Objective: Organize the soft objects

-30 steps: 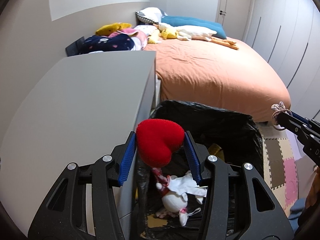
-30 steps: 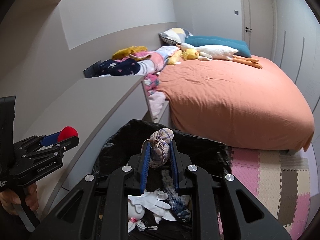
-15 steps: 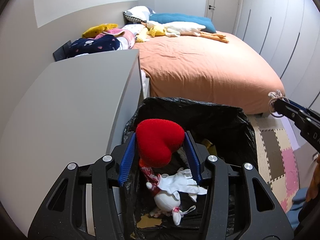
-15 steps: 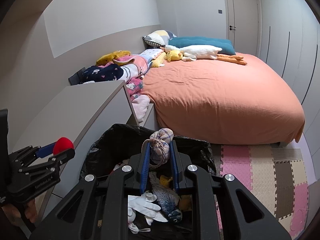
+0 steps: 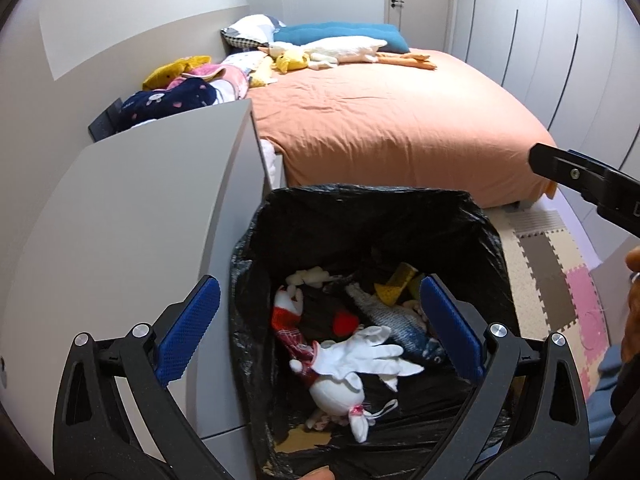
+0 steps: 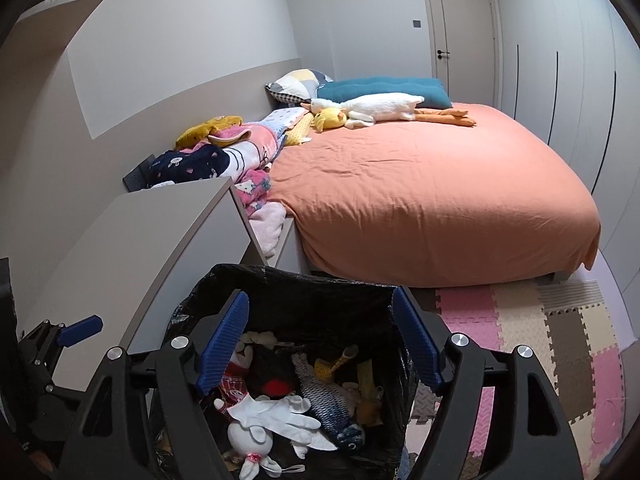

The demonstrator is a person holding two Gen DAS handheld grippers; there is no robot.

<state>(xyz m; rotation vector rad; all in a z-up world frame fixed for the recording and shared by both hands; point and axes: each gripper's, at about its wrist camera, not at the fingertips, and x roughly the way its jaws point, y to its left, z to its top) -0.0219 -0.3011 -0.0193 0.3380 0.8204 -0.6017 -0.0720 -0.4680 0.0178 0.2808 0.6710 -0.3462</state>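
Note:
Both grippers hang over a bin lined with a black bag. My left gripper is open, its jaws still opening, with nothing between the blue pads. The red heart lies half buried in the bin. Around it are a white glove, a grey fish toy and a white plush bunny. My right gripper is open too, jaws opening and empty. I cannot pick out the cloth pouch among the things in the bin.
A grey cabinet stands against the bin's left side. Behind is a bed with an orange cover, a plush goose and piled blankets. Foam mat tiles cover the floor at right.
Both grippers have opened. The red heart dropped from the left jaws into the bin, and the cloth pouch left the right jaws. Both hands shifted slightly over the bin.

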